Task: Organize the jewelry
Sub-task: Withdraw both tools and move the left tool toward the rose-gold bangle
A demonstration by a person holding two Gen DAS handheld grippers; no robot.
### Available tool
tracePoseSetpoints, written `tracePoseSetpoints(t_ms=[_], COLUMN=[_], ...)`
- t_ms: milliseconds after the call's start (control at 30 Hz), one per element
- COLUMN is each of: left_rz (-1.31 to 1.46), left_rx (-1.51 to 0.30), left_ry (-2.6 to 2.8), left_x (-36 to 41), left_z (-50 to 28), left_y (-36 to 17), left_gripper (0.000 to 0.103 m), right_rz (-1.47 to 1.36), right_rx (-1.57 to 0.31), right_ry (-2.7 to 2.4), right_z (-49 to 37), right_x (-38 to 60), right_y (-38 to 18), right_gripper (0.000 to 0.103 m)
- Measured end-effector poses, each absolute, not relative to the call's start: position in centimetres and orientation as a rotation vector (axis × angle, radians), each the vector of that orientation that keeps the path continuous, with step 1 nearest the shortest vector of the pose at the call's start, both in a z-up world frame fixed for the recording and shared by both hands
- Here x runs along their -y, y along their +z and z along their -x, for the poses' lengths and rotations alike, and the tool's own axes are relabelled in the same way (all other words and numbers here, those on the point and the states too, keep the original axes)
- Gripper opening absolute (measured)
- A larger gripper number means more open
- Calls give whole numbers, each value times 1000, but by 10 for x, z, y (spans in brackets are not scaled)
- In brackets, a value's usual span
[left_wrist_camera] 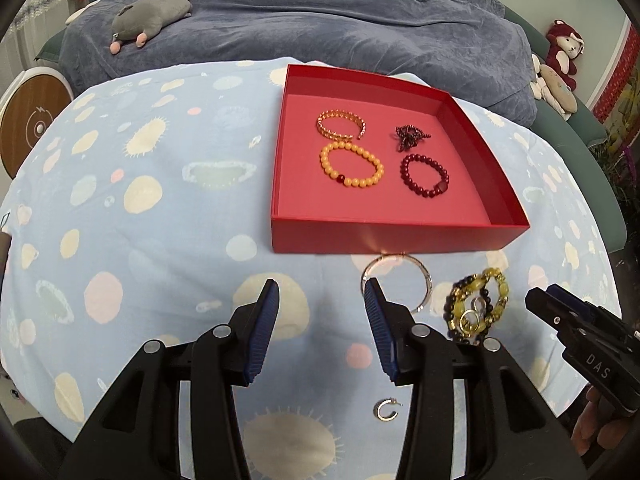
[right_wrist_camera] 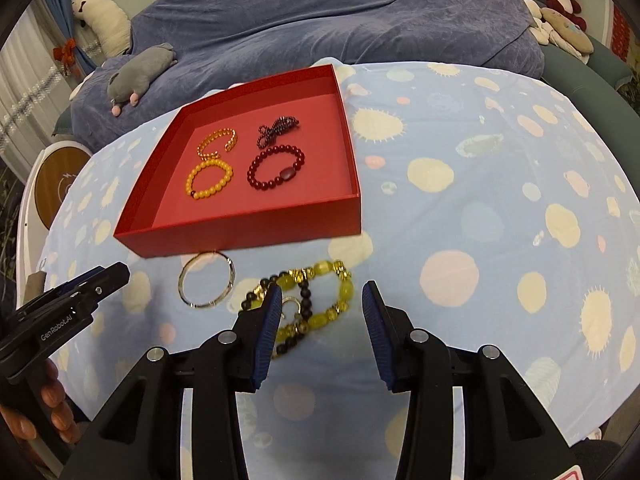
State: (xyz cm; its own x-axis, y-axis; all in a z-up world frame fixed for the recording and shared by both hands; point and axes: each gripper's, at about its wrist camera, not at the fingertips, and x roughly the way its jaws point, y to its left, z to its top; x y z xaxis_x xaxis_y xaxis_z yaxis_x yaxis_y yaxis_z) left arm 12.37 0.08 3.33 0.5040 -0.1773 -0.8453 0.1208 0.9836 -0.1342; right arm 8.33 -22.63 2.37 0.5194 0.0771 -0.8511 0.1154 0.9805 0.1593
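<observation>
A red tray (left_wrist_camera: 384,236) (right_wrist_camera: 248,226) holds an orange bead bracelet (left_wrist_camera: 351,164) (right_wrist_camera: 209,179), a gold chain bracelet (left_wrist_camera: 341,124) (right_wrist_camera: 216,142), a dark red bead bracelet (left_wrist_camera: 425,174) (right_wrist_camera: 276,166) and a dark chain (left_wrist_camera: 410,135) (right_wrist_camera: 278,127). In front of it on the cloth lie a silver bangle (left_wrist_camera: 424,276) (right_wrist_camera: 206,279), a yellow-and-black bead bracelet (left_wrist_camera: 478,304) (right_wrist_camera: 316,304) and a small gold ring (left_wrist_camera: 386,409). My left gripper (left_wrist_camera: 322,300) is open, just left of the bangle. My right gripper (right_wrist_camera: 320,300) is open over the yellow bracelet.
A blue spotted cloth (left_wrist_camera: 140,208) covers the table. Behind it is a blue-covered bed (left_wrist_camera: 320,8) with a grey plush toy (left_wrist_camera: 152,16). Plush toys (left_wrist_camera: 560,60) sit at the far right. A round wooden-topped device (left_wrist_camera: 32,124) stands at the left.
</observation>
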Motion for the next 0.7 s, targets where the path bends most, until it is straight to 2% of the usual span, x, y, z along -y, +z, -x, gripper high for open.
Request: tracePoseSetpoints(t_ms=[367,700], left_rz=[58,73], left_rx=[-1075,-1076], left_ry=[-184,-191], left_x=[-1,17], left_z=[-89,-111], left_y=[17,17], left_gripper=[42,43], right_rz=[-222,-238], right_rx=[-1066,-1057], right_ry=[-25,-38], right_z=[-52,-66], right_x=[220,231], right_y=[7,6], right_gripper=[41,41])
